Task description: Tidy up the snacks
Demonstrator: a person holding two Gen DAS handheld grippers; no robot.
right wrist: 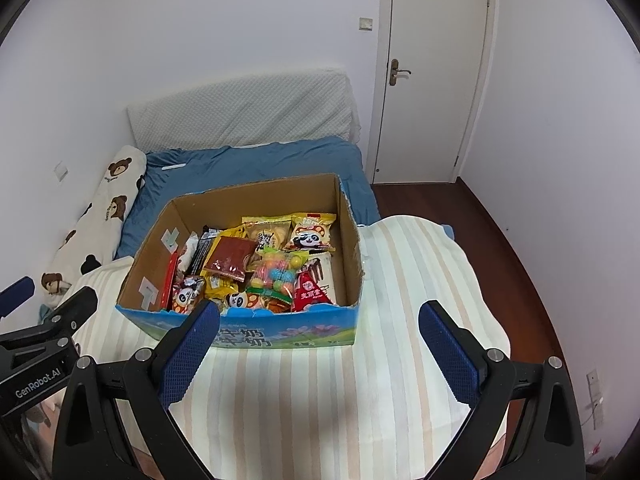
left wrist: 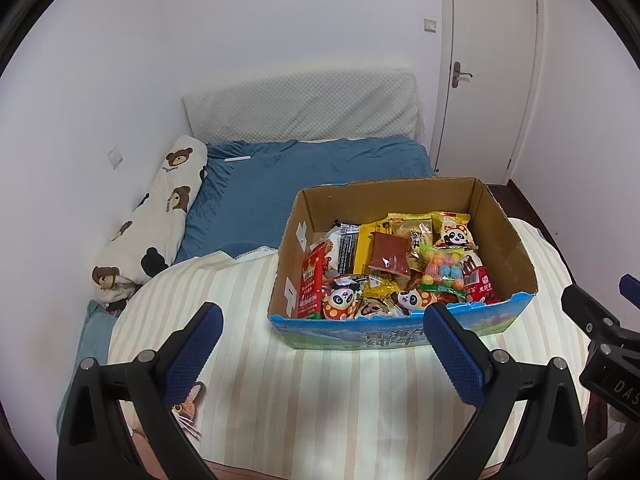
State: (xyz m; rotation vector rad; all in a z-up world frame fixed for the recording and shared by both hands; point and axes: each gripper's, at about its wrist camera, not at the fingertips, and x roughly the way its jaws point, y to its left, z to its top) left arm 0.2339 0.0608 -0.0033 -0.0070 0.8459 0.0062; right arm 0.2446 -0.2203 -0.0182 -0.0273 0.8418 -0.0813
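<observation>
A bed [left wrist: 320, 160] with a blue sheet was seen along the white wall, a white door [right wrist: 432, 80] at 1 o'clock. A quilted white headboard cushion [left wrist: 304, 108] was propped against the wall at 12 o'clock, and a bear-print pillow [left wrist: 160, 208] was laid along the wall at 10 o'clock. A striped cream blanket [right wrist: 400, 360] was spread over the near surface. A cardboard box [left wrist: 508, 240] with a blue printed front was set on the blanket, at 1 o'clock in the left wrist view and 11 o'clock in the right wrist view. The snacks [left wrist: 400, 268] were piled inside the box: panda-print packs, a red carton [left wrist: 312, 284] upright against the 9 o'clock wall, a dark red sachet, a bag of coloured candy balls [right wrist: 280, 276] near the middle.

The left tongs [left wrist: 324, 344] were held spread wide, nothing between them, above the blanket just short of the box front. The right tongs [right wrist: 320, 340] were likewise spread and empty, the 9 o'clock finger overlapping the box front in view; contact could not be told.
</observation>
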